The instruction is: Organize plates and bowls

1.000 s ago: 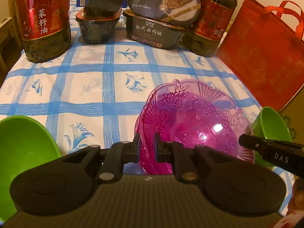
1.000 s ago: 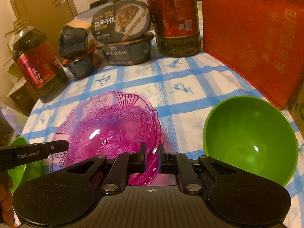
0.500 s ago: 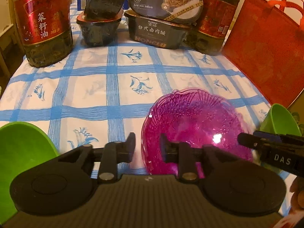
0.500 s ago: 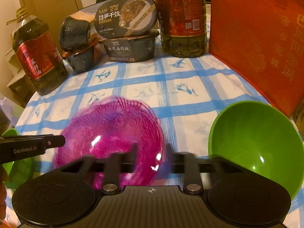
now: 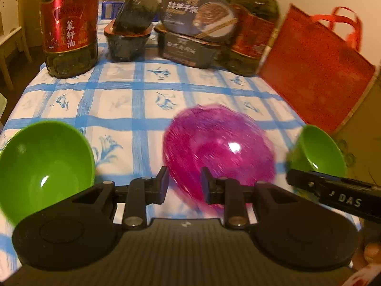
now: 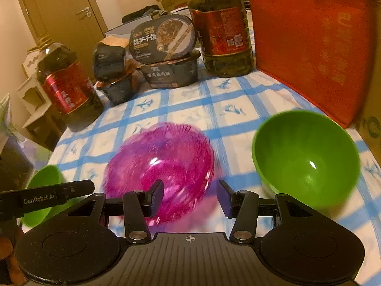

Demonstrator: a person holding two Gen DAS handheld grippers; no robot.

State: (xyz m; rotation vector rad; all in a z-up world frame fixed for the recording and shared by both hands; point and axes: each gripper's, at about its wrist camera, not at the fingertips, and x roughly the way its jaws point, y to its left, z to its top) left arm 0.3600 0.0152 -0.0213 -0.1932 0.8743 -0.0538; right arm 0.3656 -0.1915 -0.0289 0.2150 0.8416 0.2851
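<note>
A pink translucent plate (image 5: 219,150) lies on the blue-checked tablecloth (image 5: 119,104), blurred by motion; it also shows in the right wrist view (image 6: 162,164). My left gripper (image 5: 184,186) is open and empty at the plate's near edge. My right gripper (image 6: 190,197) is open and empty just in front of the plate. One green bowl (image 5: 45,164) sits at the left, seen small in the right wrist view (image 6: 44,178). A second green bowl (image 6: 306,157) sits at the right, also in the left wrist view (image 5: 316,150).
Two oil bottles (image 5: 69,26) (image 6: 221,26), stacked black meal boxes (image 5: 190,35) and black cups (image 5: 128,33) line the back of the table. A red bag (image 5: 316,76) stands at the right edge.
Both grippers were shut on the pink plate's near rim and have opened and let it go. The plate dropped flat on the cloth, and both grippers pulled back.
</note>
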